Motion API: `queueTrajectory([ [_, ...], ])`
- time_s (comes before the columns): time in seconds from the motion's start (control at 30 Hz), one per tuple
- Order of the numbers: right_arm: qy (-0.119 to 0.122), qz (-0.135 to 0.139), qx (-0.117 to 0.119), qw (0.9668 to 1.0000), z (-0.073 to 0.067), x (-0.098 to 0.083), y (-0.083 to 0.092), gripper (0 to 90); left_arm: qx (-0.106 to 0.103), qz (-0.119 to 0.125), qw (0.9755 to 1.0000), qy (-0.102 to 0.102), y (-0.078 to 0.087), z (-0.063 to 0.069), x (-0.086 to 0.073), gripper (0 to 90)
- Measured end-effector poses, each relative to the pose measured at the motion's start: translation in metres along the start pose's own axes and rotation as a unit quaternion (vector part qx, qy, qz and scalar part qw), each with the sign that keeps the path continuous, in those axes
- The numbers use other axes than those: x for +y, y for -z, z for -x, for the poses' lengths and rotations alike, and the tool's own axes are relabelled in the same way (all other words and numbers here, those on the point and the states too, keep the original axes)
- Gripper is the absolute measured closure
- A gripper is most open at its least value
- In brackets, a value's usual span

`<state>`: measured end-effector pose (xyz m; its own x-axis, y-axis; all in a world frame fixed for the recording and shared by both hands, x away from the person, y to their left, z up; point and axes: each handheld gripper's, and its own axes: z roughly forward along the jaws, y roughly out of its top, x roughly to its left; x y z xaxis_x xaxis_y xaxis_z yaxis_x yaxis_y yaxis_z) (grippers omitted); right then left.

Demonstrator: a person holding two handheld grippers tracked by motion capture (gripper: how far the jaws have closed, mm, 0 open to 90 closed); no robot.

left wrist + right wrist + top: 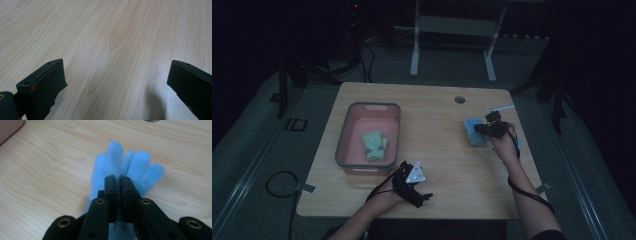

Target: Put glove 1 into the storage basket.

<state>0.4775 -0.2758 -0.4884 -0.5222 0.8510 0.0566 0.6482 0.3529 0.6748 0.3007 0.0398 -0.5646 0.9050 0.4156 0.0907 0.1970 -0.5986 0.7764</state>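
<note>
Right gripper view, right gripper (119, 180) clamped tight on blue glove (130, 167), glove fingers fanning out beyond its tips over wooden counter (50, 170), left gripper (115, 77) spread wide, holding nothing, well apart from glove

Two gloves (474, 131) (375, 145) (one bin (343, 135))

No text, label, brand, number or sign can be read on anything in these pictures. The two pale strokes on the dark floor at the left of the high view are too dim and small to tell whether they are writing.
</note>
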Motion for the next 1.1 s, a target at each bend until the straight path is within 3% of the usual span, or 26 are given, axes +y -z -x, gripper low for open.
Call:
queueTrajectory([
  [0.13,0.000,0.006,0.005,1.0000,-0.007,0.000,0.006,85.4,0.000,-0.001,1.0000,0.000,0.000,0.000,0.000,2.1],
  [0.17,0.001,0.025,0.020,0.9995,-0.017,0.000,0.016,85.4,0.000,0.000,1.0000,0.002,0.000,0.000,0.000,2.0],
  [0.27,0.007,0.046,0.027,0.9986,-0.030,0.000,0.031,85.4,-0.002,-0.002,1.0000,-0.002,0.000,0.001,0.000,2.1],
  [0.37,0.007,0.056,0.024,0.9981,-0.046,-0.002,0.046,85.4,-0.001,-0.004,1.0000,-0.002,0.000,0.000,0.000,2.0],
  [0.5,0.005,0.051,0.012,0.9986,-0.060,-0.009,0.050,85.3,-0.001,-0.005,1.0000,-0.005,0.000,0.001,0.000,2.1],
  [0.77,-0.020,0.047,0.004,0.9987,-0.086,-0.033,0.048,85.2,-0.003,-0.003,1.0000,-0.006,-0.001,0.001,-0.001,2.0],
  [0.87,-0.026,0.047,0.011,0.9985,-0.092,-0.039,0.046,85.2,-0.003,-0.003,1.0000,-0.007,-0.001,0.001,-0.001,2.0],
  [0.97,-0.022,0.042,0.008,0.9988,-0.104,-0.047,0.041,85.2,-0.002,-0.005,0.9999,-0.009,-0.001,0.002,-0.002,2.0],
  [1.0,-0.017,0.041,-0.002,0.9990,-0.109,-0.052,0.036,85.2,-0.002,-0.005,0.9999,-0.010,-0.001,0.002,-0.002,2.1],
  [1.1,-0.019,0.031,0.002,0.9993,-0.111,-0.056,0.028,85.2,-0.003,-0.003,1.0000,-0.008,-0.001,0.002,-0.002,2.1],
])
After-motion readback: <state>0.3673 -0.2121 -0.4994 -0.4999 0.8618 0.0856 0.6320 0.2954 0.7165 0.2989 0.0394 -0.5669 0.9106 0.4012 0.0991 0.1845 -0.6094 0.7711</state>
